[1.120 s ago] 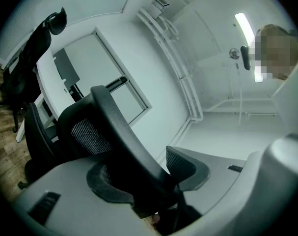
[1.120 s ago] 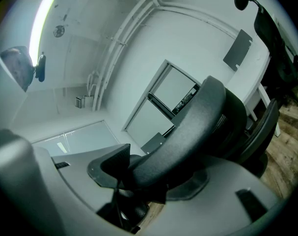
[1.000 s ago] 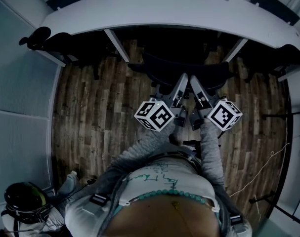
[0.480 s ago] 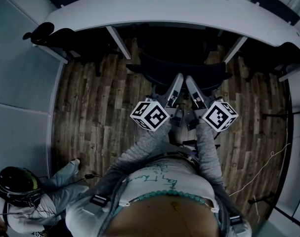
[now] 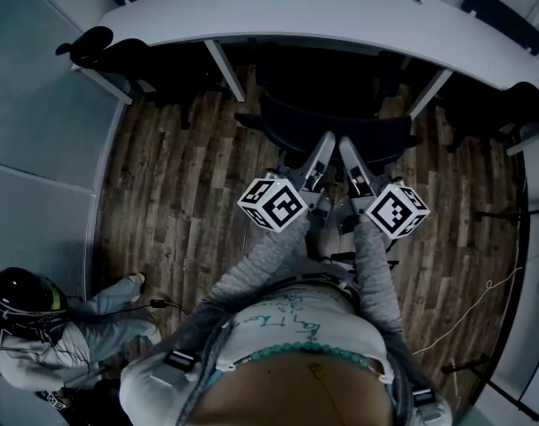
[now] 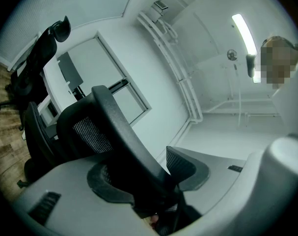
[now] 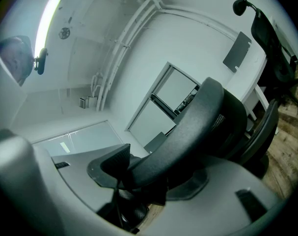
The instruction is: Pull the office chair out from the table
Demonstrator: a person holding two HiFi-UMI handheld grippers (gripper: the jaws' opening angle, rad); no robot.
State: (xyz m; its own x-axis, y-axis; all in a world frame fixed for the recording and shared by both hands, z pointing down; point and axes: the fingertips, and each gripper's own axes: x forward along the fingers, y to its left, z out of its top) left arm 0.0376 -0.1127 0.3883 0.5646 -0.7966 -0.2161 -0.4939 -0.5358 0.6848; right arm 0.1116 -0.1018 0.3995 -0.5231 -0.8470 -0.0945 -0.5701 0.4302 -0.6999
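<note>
Looks like the pull step: left gripper (image 5: pixel 322 149) pinches the top rim of the chair (image 5: pixel 384 131) back, and right gripper (image 5: pixel 349 149), just beside it at 3 o'clock, pinches the same rim, both pointing to 12 o'clock from the person. Chair sits at 12 o'clock with its seat tucked under the table (image 5: pixel 340 16) edge, so it isn't out yet. Next move likely calls for a straight drag toward 6 o'clock, grips firm so the rim doesn't slip; no containers in view.

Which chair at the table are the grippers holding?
The middle chair: the left gripper and right gripper both clamp its backrest. The left-end chair and right-end chair stand untouched.
</note>
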